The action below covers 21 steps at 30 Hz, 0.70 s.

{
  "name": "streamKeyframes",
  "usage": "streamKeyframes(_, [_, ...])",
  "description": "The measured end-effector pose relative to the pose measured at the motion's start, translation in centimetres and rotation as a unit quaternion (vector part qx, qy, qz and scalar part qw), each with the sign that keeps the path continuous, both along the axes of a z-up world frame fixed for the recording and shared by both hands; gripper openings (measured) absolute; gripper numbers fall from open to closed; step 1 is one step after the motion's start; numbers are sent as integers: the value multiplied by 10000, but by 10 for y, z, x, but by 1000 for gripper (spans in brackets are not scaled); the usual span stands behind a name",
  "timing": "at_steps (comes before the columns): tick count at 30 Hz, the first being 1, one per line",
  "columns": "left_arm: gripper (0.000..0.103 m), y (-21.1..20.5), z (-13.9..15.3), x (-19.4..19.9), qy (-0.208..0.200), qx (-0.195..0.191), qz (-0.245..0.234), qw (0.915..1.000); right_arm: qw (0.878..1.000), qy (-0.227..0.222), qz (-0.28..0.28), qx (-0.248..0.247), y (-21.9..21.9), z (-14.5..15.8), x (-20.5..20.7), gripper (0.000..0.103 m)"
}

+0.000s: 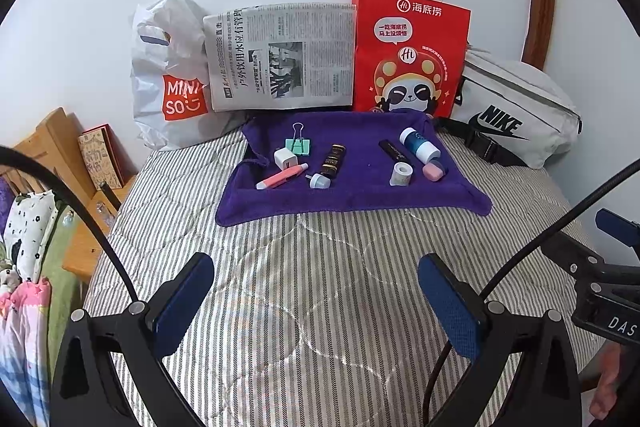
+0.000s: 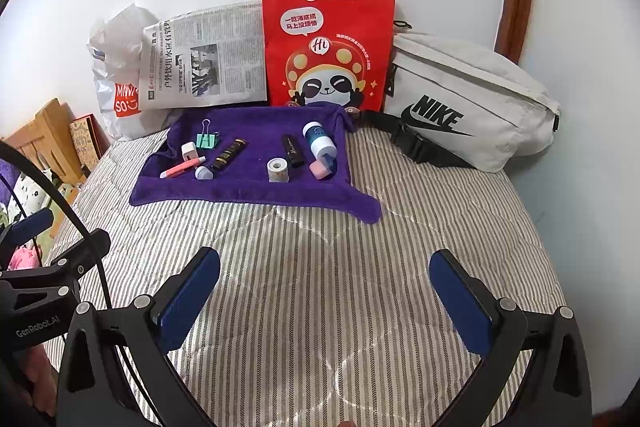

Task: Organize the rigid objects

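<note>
We hold the left gripper [image 1: 316,301] with its blue pads [image 1: 182,301] spread wide and nothing between them; it fills the lower part of the left wrist view, above bare striped quilt [image 1: 320,247]. The right gripper [image 2: 326,301] is spread just as wide and equally empty, low in its own frame.

The task's things lie on the purple towel [image 1: 352,195] at mid-frame, well apart from both grippers. At the towel's left sit a green binder clip [image 1: 300,145], a white charger plug [image 1: 285,158], a pink pen [image 1: 282,177], a dark tube with gold lettering [image 1: 333,159] and a small pale cap [image 1: 319,181]. At its right sit a black lipstick case [image 1: 394,149], a blue-and-white bottle [image 1: 418,144] on its side, a white tape roll [image 1: 401,173] and a pink case [image 1: 434,171].

This layout fits either loose items awaiting sorting or items already gathered on the towel — we cannot tell which. For any pick, we judge it best to approach from above, close across the short axis of an item, and allow for the soft towel giving way under pressure; the round bottle may roll.

Along the white wall in the upper frame stand a white plastic bag [image 1: 168,75], a newspaper [image 1: 280,55], a red paper bag [image 1: 412,55] and a grey waist bag [image 1: 516,107]. Wooden furniture [image 1: 48,139] occupies the left edge.
</note>
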<state>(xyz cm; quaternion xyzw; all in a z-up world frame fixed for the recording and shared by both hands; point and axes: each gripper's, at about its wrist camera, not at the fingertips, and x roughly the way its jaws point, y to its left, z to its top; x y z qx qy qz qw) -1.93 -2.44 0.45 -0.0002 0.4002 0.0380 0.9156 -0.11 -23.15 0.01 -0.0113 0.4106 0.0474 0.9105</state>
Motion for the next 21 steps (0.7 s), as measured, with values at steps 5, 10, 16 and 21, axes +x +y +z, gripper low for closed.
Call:
streamKeyframes(5, [103,0,-1,0,8,-1,-24,10000,10000,3,1,-7,0,0,0,103])
streamKeyframes(10, [103,0,-1,0,2,20,-46,10000,10000,-2,1,5,0,0,0,103])
streamKeyframes(16, [103,2,-1,0,7,18,-52,10000,10000,-21,17,3,0,2,-1,103])
streamKeyframes(21, [103,5,-1,0,-46,1,-75,10000,10000,-16,12,3,0,3,-2,103])
